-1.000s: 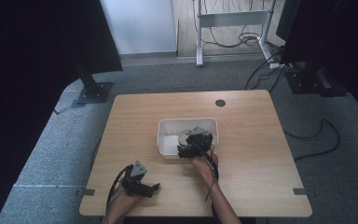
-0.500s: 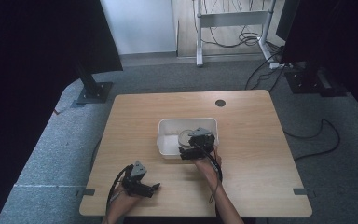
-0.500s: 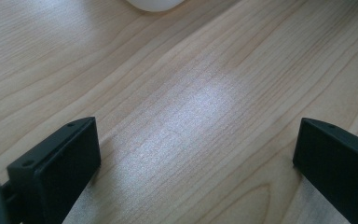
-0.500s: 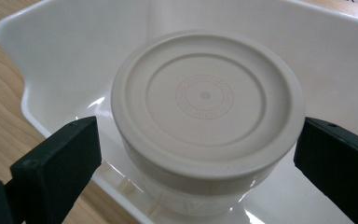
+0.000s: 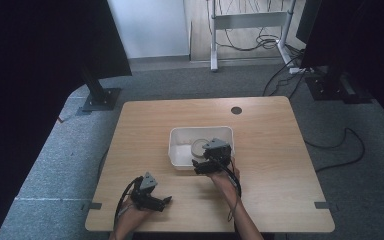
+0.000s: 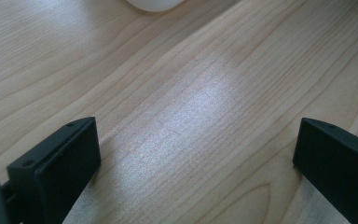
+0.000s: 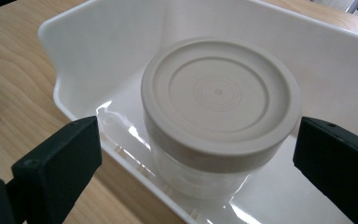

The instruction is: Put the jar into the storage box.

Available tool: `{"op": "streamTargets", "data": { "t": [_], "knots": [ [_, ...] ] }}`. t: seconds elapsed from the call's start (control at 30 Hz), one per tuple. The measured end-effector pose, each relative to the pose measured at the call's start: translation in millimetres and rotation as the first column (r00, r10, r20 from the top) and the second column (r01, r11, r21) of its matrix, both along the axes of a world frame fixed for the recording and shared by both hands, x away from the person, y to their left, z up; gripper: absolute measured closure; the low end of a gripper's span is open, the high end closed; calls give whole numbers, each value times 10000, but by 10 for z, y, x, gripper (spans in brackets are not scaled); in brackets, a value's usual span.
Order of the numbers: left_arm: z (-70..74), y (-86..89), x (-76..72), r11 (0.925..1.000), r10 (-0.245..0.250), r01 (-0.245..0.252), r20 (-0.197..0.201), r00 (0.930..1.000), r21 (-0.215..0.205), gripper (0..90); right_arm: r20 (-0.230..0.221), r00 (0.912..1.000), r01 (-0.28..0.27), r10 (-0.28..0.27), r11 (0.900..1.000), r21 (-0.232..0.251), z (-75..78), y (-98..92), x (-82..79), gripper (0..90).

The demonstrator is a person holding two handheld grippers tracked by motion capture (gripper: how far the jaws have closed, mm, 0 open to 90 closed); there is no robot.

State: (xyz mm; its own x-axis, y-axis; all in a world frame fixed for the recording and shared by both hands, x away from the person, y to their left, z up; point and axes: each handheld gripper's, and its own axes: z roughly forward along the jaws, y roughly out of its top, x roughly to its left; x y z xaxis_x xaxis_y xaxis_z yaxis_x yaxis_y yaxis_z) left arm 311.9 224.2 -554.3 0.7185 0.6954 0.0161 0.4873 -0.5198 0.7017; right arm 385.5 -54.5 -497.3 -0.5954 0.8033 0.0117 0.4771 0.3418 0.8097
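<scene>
A clear jar with a beige lid (image 7: 219,100) stands upright inside a white bin (image 7: 98,42) at the middle of the table; in the high view the jar (image 5: 199,146) sits in the bin (image 5: 180,150). My right gripper (image 7: 196,158) is open at the bin's near rim, jaws wide on either side of the jar and not touching it; in the high view the right gripper (image 5: 205,162) overlaps the bin's near right corner. My left gripper (image 6: 191,154) is open above bare wood, and the left gripper (image 5: 155,200) rests near the front left edge.
The wooden table (image 5: 280,150) has a round cable hole (image 5: 236,110) at the back. A dark monitor stand base (image 5: 100,97) sits on the floor beyond the back left corner. Cables and a desk frame (image 5: 250,20) lie on the floor behind.
The right gripper has shifted slightly left and back along the bin's near rim. The left gripper has stayed put.
</scene>
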Motion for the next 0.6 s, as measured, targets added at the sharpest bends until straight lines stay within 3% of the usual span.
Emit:
{"op": "streamTargets", "data": {
  "t": [0.6],
  "knots": [
    [0,-1,0,10000,2,-2,-8,10000,-11,3,86,9994,-345,346,9994,-63,26,-121,-189,9]
  ]
}}
